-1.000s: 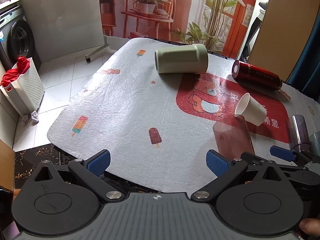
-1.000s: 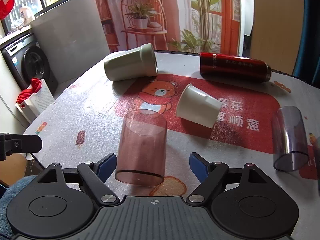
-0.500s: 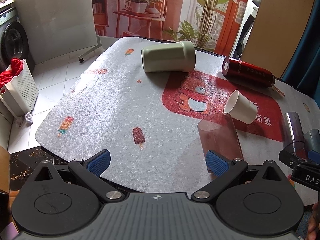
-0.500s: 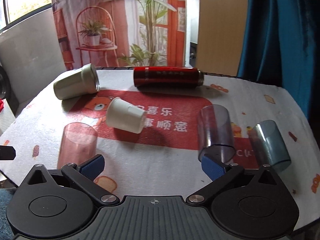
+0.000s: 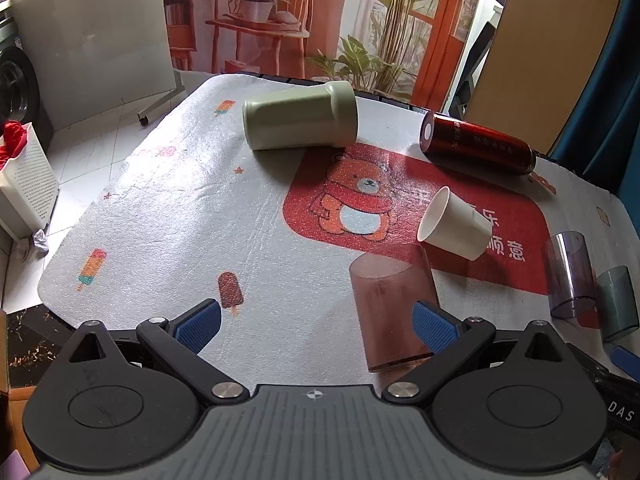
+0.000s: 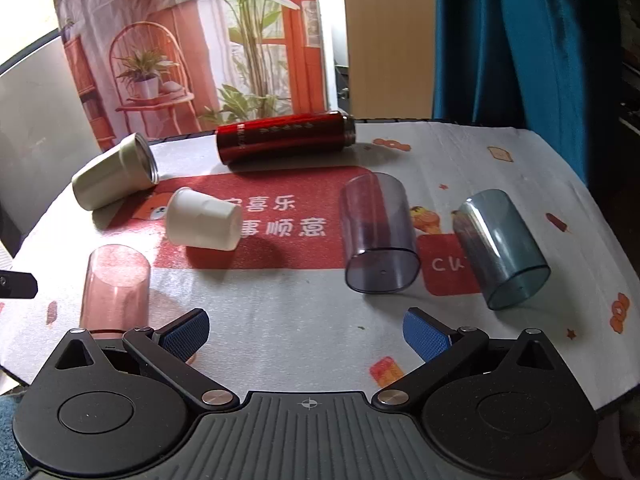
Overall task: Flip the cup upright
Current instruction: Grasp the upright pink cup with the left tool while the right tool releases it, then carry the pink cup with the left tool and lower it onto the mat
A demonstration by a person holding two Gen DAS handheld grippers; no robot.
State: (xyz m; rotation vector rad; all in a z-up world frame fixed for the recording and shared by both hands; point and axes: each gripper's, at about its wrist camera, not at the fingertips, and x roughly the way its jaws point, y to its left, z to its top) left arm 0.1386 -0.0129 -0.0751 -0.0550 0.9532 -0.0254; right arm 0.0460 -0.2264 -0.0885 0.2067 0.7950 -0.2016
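Several cups lie on their sides on the table mat (image 5: 168,216). A pink see-through cup (image 5: 394,304) (image 6: 114,288) lies nearest, by the right finger of my left gripper (image 5: 316,322). A white cup (image 5: 454,226) (image 6: 204,220), a green mug (image 5: 300,120) (image 6: 114,178) and a red flask (image 5: 478,144) (image 6: 284,136) lie farther back. A purple see-through cup (image 6: 378,236) (image 5: 568,276) and a blue see-through cup (image 6: 500,248) (image 5: 618,304) lie just ahead of my right gripper (image 6: 306,334). Both grippers are open and empty.
The table's near edge runs just below both grippers. A white basket with red cloth (image 5: 20,184) stands on the floor at left. A blue curtain (image 6: 520,40) and a wooden panel (image 6: 388,40) stand behind the table.
My right gripper has swung right, from facing the pink cup to facing the purple and blue cups. My left gripper has shifted left and slightly forward. No cup has moved.
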